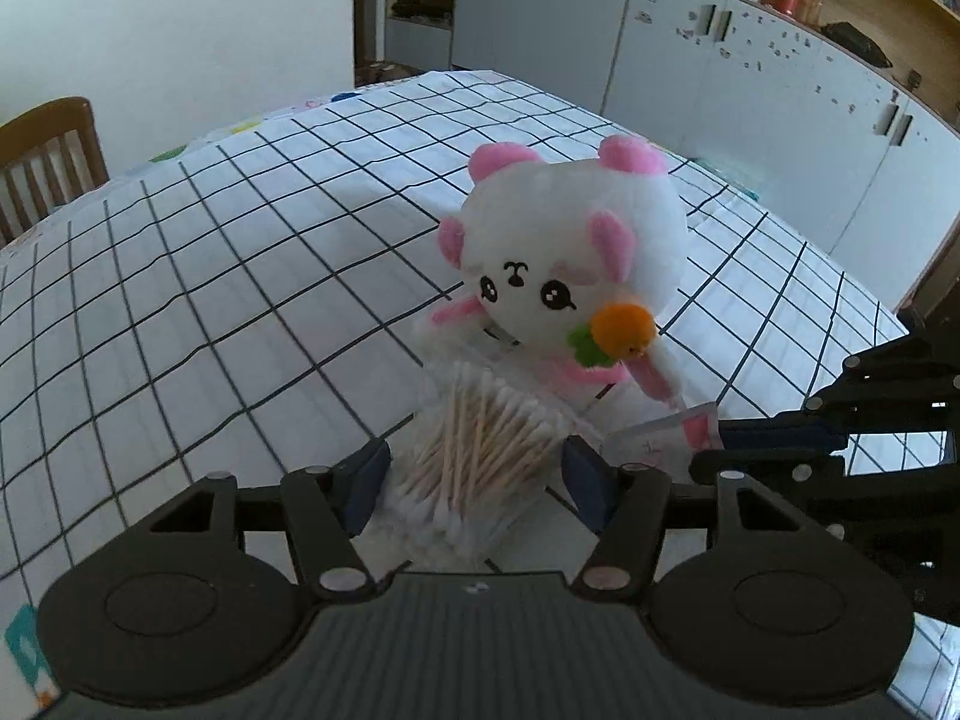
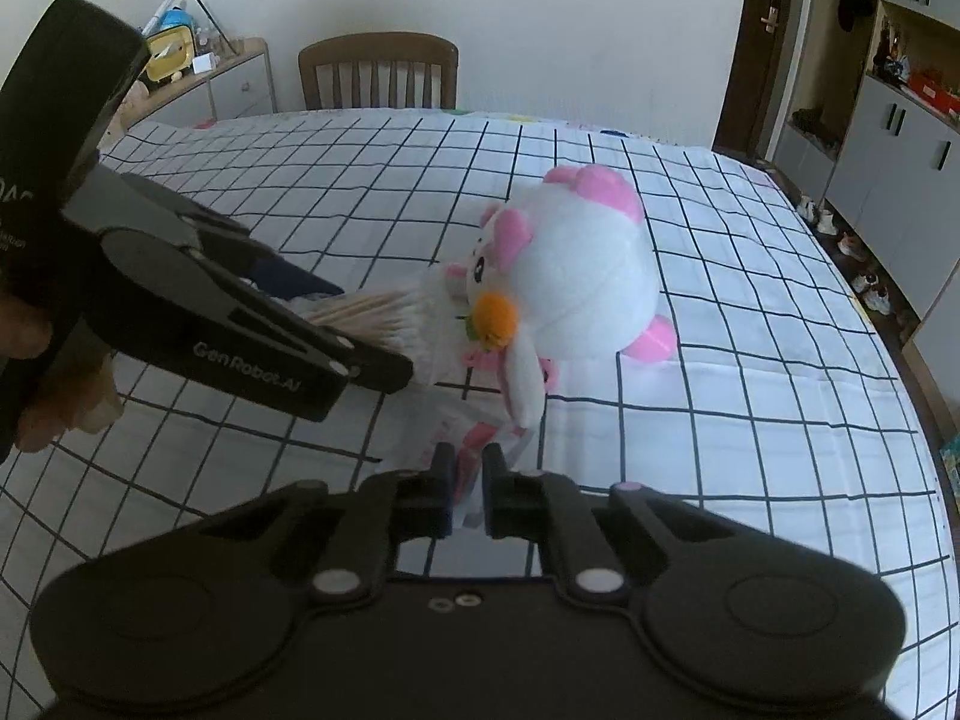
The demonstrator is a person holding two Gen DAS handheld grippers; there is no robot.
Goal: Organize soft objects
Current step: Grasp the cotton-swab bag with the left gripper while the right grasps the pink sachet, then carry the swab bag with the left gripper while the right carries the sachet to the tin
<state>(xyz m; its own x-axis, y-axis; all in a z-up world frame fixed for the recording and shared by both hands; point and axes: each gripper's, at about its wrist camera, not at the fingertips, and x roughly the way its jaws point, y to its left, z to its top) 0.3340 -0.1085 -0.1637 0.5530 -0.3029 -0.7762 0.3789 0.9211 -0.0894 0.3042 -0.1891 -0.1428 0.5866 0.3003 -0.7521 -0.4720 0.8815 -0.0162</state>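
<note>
A clear bag of cotton swabs [image 1: 480, 450] with wooden sticks lies on the checked tablecloth [image 1: 240, 276], and my left gripper [image 1: 474, 462] is shut on it, one blue pad against each side. Right behind the bag sits a white plush toy [image 1: 570, 252] with pink ears and an orange carrot, leaning over the bag's far end. My right gripper [image 2: 468, 468] is shut on a thin clear packet [image 2: 474, 438] with pink print that lies in front of the plush toy [image 2: 576, 282]. In the right wrist view the left gripper [image 2: 372, 330] comes in from the left over the swabs [image 2: 384, 312].
A wooden chair [image 2: 378, 69] stands at the table's far side. Grey cabinets [image 1: 720, 60] and shelves line the wall beyond the table. A low drawer unit [image 2: 234, 84] with clutter sits in the far corner. A hand [image 2: 66, 384] holds the left gripper's handle.
</note>
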